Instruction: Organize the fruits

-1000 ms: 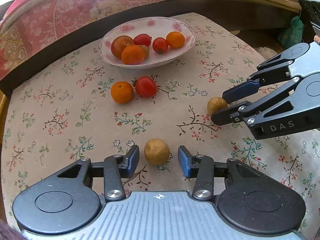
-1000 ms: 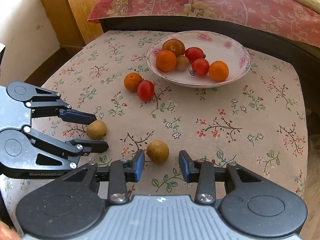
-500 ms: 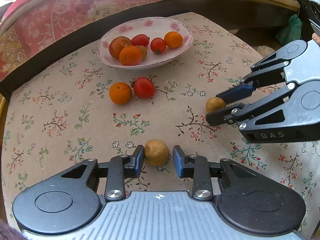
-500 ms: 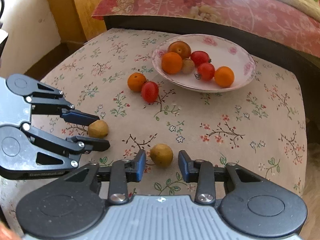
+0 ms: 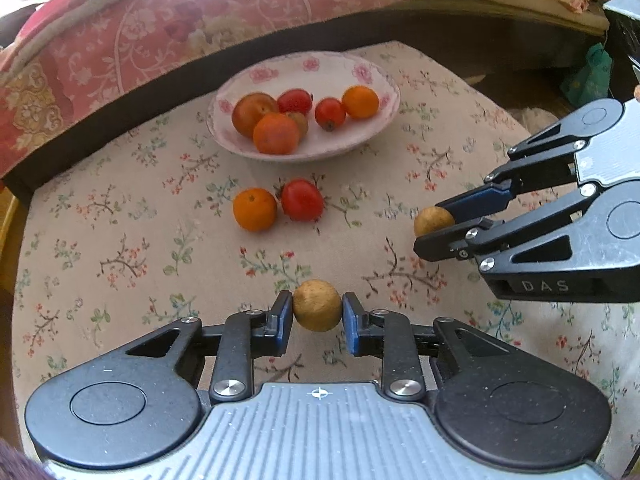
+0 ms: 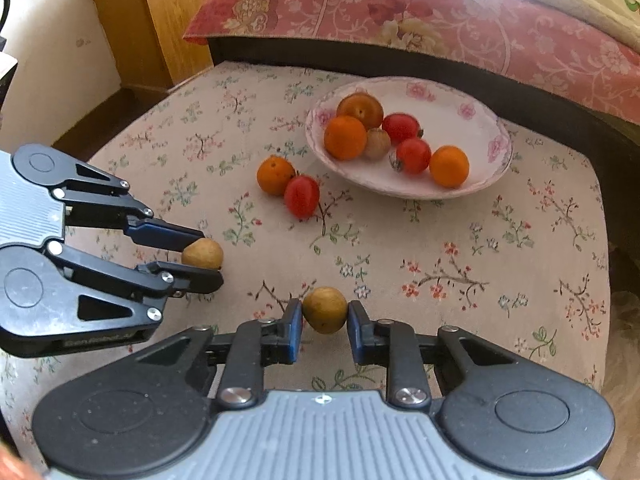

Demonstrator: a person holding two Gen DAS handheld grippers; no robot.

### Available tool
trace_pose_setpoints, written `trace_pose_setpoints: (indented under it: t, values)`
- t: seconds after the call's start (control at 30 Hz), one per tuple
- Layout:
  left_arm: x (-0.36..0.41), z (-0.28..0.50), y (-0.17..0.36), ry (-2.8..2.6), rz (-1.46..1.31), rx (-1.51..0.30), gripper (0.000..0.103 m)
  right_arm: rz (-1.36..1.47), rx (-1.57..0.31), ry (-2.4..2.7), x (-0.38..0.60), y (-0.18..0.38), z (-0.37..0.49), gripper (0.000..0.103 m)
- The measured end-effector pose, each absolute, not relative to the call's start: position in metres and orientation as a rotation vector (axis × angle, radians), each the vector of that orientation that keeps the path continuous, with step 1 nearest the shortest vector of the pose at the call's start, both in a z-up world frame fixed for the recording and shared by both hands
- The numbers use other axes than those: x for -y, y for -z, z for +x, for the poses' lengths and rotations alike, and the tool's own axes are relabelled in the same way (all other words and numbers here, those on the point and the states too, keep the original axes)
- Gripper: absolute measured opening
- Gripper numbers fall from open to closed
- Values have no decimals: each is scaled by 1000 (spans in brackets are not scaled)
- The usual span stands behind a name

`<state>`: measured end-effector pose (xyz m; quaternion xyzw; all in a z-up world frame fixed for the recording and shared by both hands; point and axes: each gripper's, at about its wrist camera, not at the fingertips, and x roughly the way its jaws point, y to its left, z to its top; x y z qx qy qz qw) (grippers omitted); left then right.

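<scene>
While both claws are pinching their fruit, neither is lifting yet. At the lower centre of its own view, the left gripper (image 5: 317, 314) is clamping a tan longan (image 5: 317, 311) between its blue pads, the jaws having just been closing onto it. The right gripper (image 6: 324, 314) is gripping a second longan (image 6: 325, 309) the same way, its jaws likewise just narrowed around it. Both fruits are sitting on the floral cloth (image 5: 120, 240), well short of the flowered bowl (image 5: 384, 120) in the upper centre. A loose orange (image 5: 255, 209) and tomato (image 5: 302, 199), touching each other, are waiting in between. Judging from this, lifting straight up before travelling, squeezing gently and clearing those two is looking wisest
</scene>
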<state>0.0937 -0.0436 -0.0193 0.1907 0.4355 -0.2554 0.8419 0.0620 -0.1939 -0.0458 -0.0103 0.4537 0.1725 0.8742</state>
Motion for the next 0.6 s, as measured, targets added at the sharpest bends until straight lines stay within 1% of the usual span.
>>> trace_pose_setpoints:
  t: [0.6]
  values:
    - [64,113,-9,540,374,-839,34,41,-877,-322,206,21,74,28]
